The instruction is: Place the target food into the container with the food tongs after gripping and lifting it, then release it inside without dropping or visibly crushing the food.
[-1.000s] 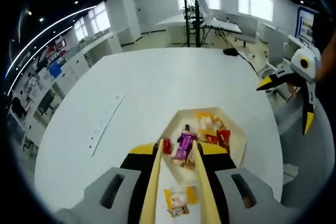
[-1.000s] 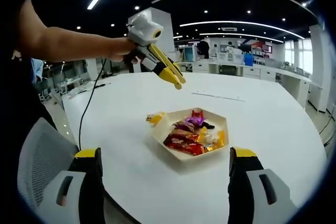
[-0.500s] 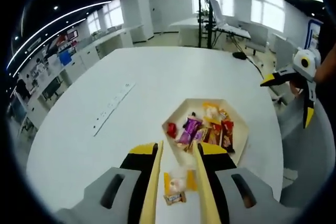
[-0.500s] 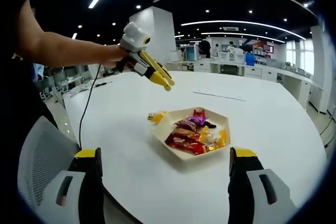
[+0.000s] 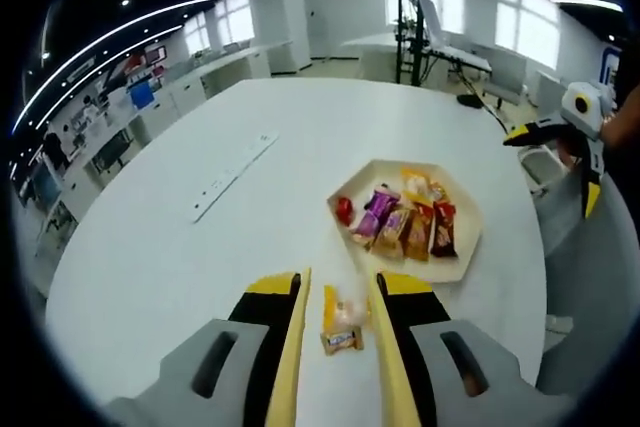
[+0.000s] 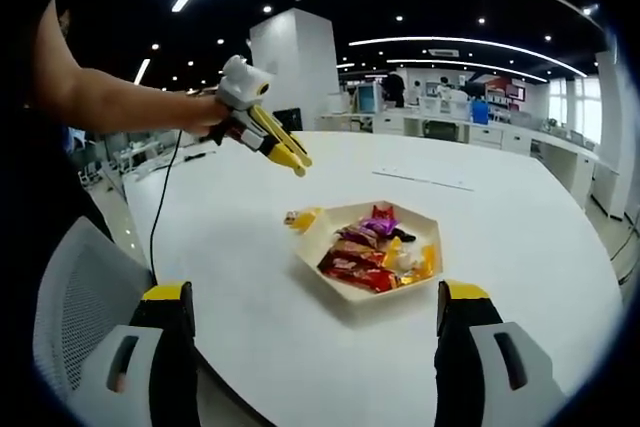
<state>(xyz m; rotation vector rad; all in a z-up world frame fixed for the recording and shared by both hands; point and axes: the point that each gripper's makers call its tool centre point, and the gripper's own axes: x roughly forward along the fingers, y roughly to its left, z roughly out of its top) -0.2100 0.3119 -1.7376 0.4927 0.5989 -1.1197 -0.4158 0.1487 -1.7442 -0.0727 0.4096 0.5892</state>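
Hovering above the white desk (image 5: 200, 277), left tool (image 5: 340, 347) with long tong arms narrowly parted, nothing pinched between them. Seen between those arms in the left gripper view: a yellow-wrapped snack (image 5: 342, 321) lying flat on the desk, just beside the hexagonal container (image 5: 465, 257) and outside it. Inside the container: a purple wrapper (image 5: 378, 209), red packets (image 5: 442, 229) and yellow sweets (image 5: 415, 183), heaped together. Farther from the container, a pale power strip (image 5: 234, 162) flat on the desk. Held well clear of the container at its far side, right tool (image 6: 315, 347) with jaws spread wide, gripping nothing. Near the desk edge on the right tool's side, a grey chair back (image 6: 75, 317).
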